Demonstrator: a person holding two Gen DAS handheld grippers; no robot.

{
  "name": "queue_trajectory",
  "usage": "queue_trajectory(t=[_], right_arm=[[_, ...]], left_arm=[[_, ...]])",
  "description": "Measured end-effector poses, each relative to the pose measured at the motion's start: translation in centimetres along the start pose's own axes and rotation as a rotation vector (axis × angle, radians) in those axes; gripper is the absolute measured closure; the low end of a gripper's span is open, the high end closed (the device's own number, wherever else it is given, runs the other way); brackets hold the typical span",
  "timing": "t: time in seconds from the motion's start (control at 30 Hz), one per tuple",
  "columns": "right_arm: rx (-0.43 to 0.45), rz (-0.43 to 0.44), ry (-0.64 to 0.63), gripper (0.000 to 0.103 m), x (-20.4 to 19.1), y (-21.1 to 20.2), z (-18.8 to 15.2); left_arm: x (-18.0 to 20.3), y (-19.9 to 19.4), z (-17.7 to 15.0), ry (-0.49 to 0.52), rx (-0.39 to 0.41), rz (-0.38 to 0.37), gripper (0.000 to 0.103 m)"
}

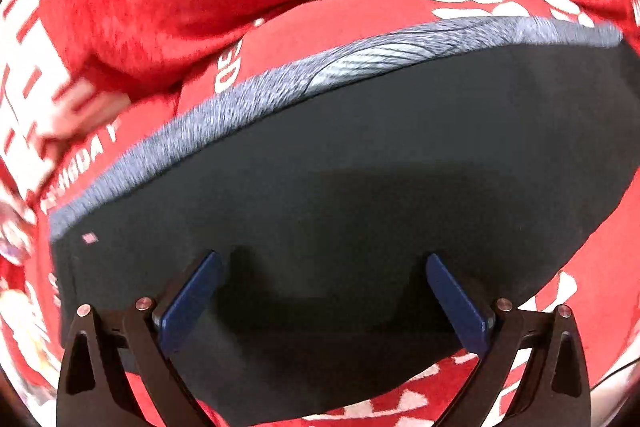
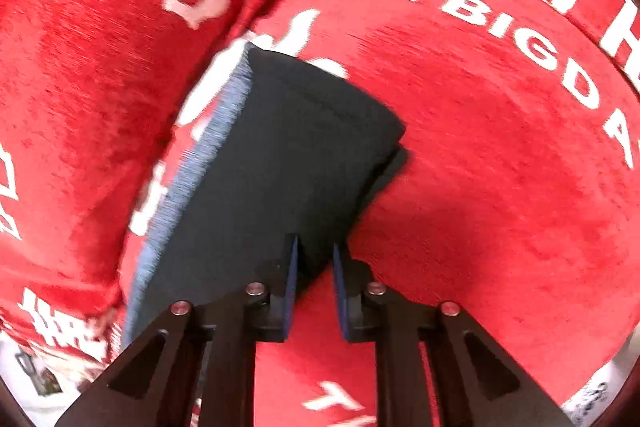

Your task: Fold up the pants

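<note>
Basically soft goods: the pants (image 1: 340,187) look like a light, limp knit, no stiffness, so they'll drape and sag wherever unsupported. Matte fabric, probably not slippery against the claw pads, but stacked layers can slide over each other if pinched through only the top one.

Where to grab, my read: at a corner or along a folded edge, pinching all layers together. The ribbed waistband (image 1: 248,99) is thicker and should give a firmer bite than the plain cloth.

Looks: dark charcoal/near-black body, heathered blue-grey waistband along one long side, small pink tag (image 1: 89,237) near one corner. Already lying as a compact, flat rectangle; right wrist view shows a lower layer peeking out at the far corner (image 2: 396,157), so layers aren't perfectly flush.

Location: lying on a red plush blanket (image 2: 500,147) with white lettering; what's under the blanket isn't visible. A bunched-up ridge of the same blanket sits just beyond the waistband.

Left claw (image 1: 324,291): jaws spread wide, over the dark cloth, gripping nothing; can't tell if tips touch it.

Right claw (image 2: 314,267): jaws narrow, at the near corner of the pants; looks pinched on that edge, though motion blur leaves some doubt.
</note>
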State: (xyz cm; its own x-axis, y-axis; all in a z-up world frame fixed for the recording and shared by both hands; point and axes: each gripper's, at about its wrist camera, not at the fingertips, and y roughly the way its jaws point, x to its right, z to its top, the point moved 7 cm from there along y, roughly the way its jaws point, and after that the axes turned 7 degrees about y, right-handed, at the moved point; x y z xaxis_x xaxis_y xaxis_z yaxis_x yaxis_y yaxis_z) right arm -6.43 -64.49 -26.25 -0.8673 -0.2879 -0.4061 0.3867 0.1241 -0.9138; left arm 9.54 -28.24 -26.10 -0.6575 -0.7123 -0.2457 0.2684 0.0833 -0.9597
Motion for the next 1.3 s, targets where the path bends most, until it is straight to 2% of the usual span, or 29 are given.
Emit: queue_trajectory(t=[0.07, 0.17, 0.3, 0.33, 0.4, 0.47, 0.5, 0.53, 0.57, 0.63, 0.8, 0.9, 1.0, 1.13, 1.23, 1.3], right_arm=[[-0.003, 0.012, 0.018, 0.076, 0.9, -0.5, 0.4], [0.039, -0.024, 0.008, 0.075, 0.8, -2.6, 0.6], [0.064, 0.005, -0.168, 0.075, -2.6, -3.6, 1.0], [0.053, -0.012, -0.200, 0.073, -3.1, -2.9, 1.1], [0.002, -0.105, -0.255, 0.071, -3.2, -0.8, 1.3], [-0.023, -0.219, -0.227, 0.069, -1.3, -0.5, 1.3], [-0.033, -0.189, -0.191, 0.069, -0.9, -1.0, 1.2], [-0.039, -0.153, -0.165, 0.063, -0.6, -1.8, 0.9], [-0.046, -0.123, -0.162, 0.051, -0.5, -2.8, 0.3], [-0.056, -0.120, -0.205, 0.039, -0.4, -4.4, -1.3], [-0.114, -0.078, -0.209, 0.038, -0.8, -6.9, -6.0], [-0.135, -0.042, -0.180, 0.034, -1.5, -8.1, -8.1], [-0.123, -0.025, -0.176, 0.032, -2.2, -9.5, -10.4], [-0.135, 0.017, -0.167, 0.029, -2.9, -11.2, -13.4], [-0.112, 0.026, -0.158, 0.023, -3.2, -12.5, -15.1], [-0.095, 0.050, -0.151, 0.023, -3.5, -13.5, -16.1]], left_arm=[[0.3, -0.2, 0.1, 0.034, 0.001, 0.031, 0.000], [0.3, -0.3, 0.0, 0.019, -0.012, 0.040, 0.000], [0.1, -0.3, -0.2, -0.010, -0.035, 0.070, 0.000], [0.1, -0.4, -0.2, -0.007, -0.051, 0.083, 0.000], [0.1, -1.1, -0.4, 0.007, -0.094, 0.111, 0.000], [-0.2, -2.9, -0.8, 0.002, -0.108, 0.110, 0.000], [-0.4, -3.8, -1.1, -0.007, -0.107, 0.102, 0.000], [-0.6, -4.7, -1.3, -0.016, -0.107, 0.095, 0.000], [-0.9, -5.7, -1.7, -0.024, -0.111, 0.090, 0.000], [-1.1, -7.1, -2.2, -0.034, -0.120, 0.086, 0.000], [-1.1, -10.1, -3.5, -0.051, -0.125, 0.052, 0.000], [-0.2, -11.8, -3.8, -0.033, -0.087, 0.013, 0.000], [0.6, -13.1, -4.5, -0.010, -0.088, 0.004, 0.000], [1.7, -15.5, -5.8, 0.004, -0.064, -0.056, 0.000], [2.7, -17.0, -6.7, 0.036, -0.049, -0.082, 0.000], [3.3, -17.9, -7.1, 0.049, -0.034, -0.112, 0.000]])
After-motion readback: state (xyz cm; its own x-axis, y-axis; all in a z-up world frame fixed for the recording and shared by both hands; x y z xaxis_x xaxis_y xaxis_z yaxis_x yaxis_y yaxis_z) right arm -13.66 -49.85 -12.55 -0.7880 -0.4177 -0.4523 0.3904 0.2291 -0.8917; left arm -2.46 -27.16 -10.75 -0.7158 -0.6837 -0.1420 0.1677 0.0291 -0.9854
